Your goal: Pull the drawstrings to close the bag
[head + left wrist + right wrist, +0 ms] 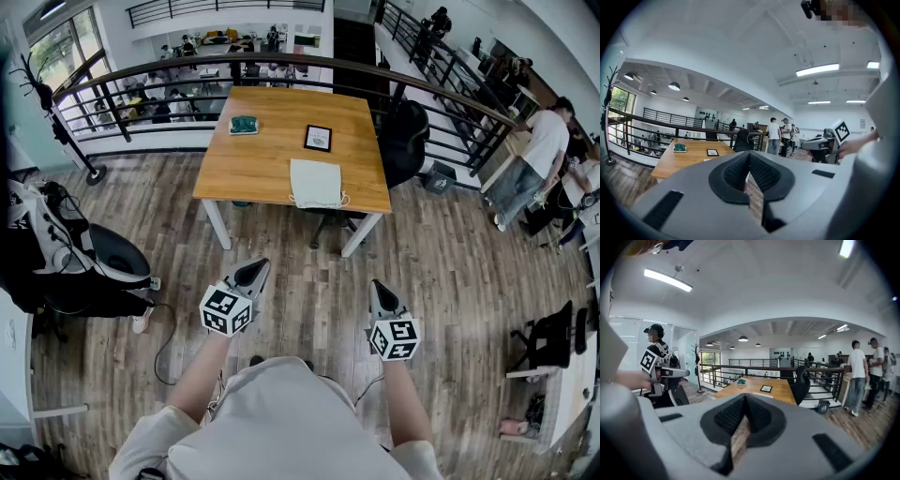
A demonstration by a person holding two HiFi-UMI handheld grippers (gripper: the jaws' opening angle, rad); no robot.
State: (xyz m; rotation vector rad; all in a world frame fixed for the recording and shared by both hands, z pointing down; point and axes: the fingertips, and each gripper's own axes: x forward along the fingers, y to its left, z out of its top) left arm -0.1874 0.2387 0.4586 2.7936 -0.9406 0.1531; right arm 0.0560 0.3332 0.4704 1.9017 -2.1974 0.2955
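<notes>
At the frame's centre, on the near edge of the light wooden desk (272,150), lies the pale cloth drawstring bag (316,181). I cannot read the print on the black-framed card (318,138). Lower down, my left tool (253,270) and right tool (377,289) are both clenched on nothing, well apart from the bag.

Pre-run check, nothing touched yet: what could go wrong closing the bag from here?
1. The left hand-held gripper and right hand-held gripper are both shut and well short of the table. If they arrive shut, they would likely shove the bag.
2. The drawstrings look like thin loops at the bag's near corners, right at the table edge. A miss could pinch cloth or drag the bag off.
</notes>
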